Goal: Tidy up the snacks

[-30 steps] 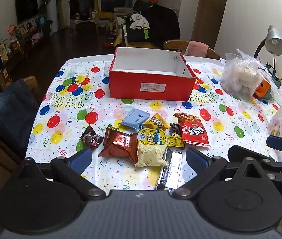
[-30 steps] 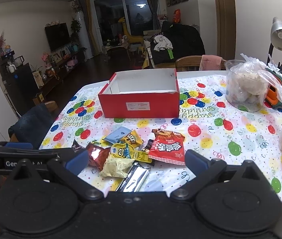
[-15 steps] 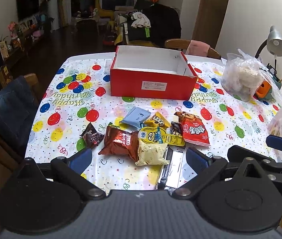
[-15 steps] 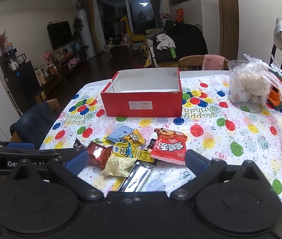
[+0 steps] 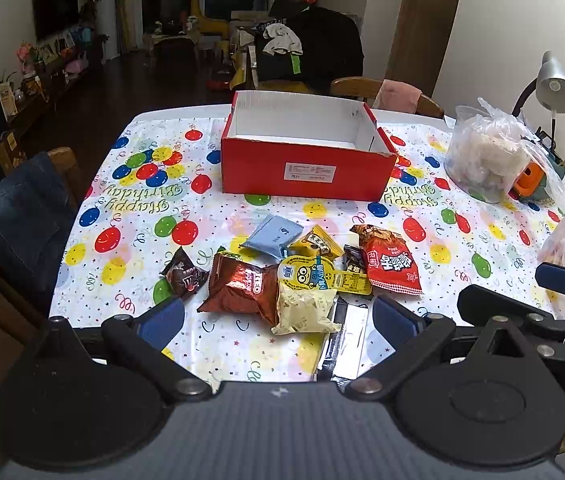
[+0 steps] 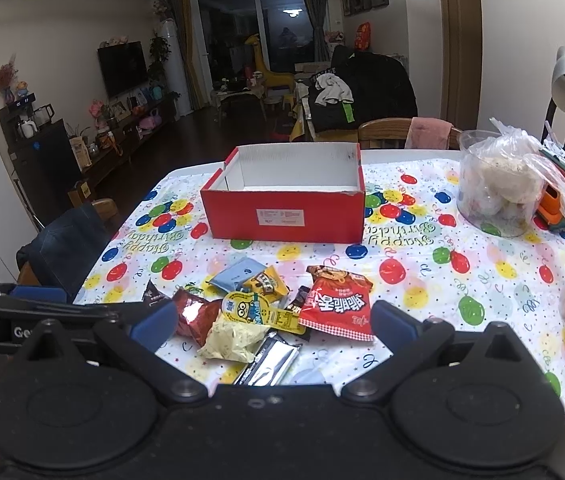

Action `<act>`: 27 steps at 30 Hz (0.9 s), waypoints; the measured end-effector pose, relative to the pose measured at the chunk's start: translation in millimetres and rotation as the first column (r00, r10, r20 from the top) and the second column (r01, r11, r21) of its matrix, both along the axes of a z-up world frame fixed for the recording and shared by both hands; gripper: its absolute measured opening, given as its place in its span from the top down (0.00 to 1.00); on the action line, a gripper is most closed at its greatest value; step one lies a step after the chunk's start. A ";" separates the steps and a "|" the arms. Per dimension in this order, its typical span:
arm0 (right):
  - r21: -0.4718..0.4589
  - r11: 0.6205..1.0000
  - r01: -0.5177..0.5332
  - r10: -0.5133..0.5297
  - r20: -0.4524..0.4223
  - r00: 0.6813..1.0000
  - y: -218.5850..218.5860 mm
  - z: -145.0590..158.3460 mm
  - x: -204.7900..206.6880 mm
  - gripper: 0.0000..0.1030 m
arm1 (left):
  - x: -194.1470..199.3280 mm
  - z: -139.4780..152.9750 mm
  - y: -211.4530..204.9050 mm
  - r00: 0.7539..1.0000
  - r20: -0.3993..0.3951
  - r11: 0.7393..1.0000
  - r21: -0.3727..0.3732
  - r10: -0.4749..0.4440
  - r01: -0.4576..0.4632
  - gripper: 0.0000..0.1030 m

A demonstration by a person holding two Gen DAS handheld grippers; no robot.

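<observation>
1. Here, left wrist view: left hand-held gripper (image 5: pixel 278 318) has its jaws spread wide and holds nothing; it sits over the near edge of the tabletop (image 5: pixel 130 216), which carries a balloon-print cloth.
2. Same view: snack pile lies between and just beyond the fingertips: brown Oreo packet (image 5: pixel 242 288), pale yellow packet (image 5: pixel 302 308), Minions packet (image 5: pixel 314 276), red packet (image 5: pixel 392 264), light blue packet (image 5: pixel 272 236), small dark packet (image 5: pixel 184 276), silver wrapper (image 5: pixel 342 340). Several overlap.
3. Same view: open red box (image 5: pixel 302 172) stands farther back, apart from the pile; white inside, no contents visible.
4. Right wrist view: right hand-held gripper (image 6: pixel 274 326) also wide apart, empty, near the tabletop's (image 6: pixel 422 280) front edge.
5. Same view: red packet (image 6: pixel 336 306) lies just beside the right fingertip; silver wrapper (image 6: pixel 268 360) nearest the camera; red box (image 6: pixel 286 216) beyond the pile.
6. Same view: clear bag of pale lumps (image 6: pixel 498 188) at the right, well apart from the snacks.
</observation>
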State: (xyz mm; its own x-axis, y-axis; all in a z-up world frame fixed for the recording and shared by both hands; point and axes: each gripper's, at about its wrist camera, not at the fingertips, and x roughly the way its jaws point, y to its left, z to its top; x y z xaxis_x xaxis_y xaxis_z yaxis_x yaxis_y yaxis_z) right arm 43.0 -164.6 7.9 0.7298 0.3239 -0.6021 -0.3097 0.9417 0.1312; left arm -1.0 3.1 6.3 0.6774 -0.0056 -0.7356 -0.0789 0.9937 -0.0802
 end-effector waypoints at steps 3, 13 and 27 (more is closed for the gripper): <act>-0.001 1.000 -0.004 0.004 0.004 1.000 0.5 0.2 1.0 0.00 | 0.8 -0.7 1.5 1.000 0.000 1.000 -0.001 0.003 -0.003 0.02; -0.011 0.999 -0.030 0.030 0.011 0.999 5.1 -0.5 2.6 0.02 | 8.7 -2.1 4.0 1.000 -0.002 1.000 0.003 0.007 -0.007 0.02; -0.023 0.999 -0.045 0.045 -0.006 0.999 15.7 -4.6 8.1 0.01 | 15.9 -7.1 12.6 1.000 -0.011 1.000 -0.003 0.009 -0.009 0.02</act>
State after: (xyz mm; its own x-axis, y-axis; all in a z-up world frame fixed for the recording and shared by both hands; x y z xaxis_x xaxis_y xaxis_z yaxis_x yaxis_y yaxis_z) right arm 51.1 -149.0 3.3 0.7114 0.3426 -0.6136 -0.3514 0.9295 0.1116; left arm 14.9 15.7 -0.8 0.6691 -0.0016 -0.7432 -0.0889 0.9926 -0.0823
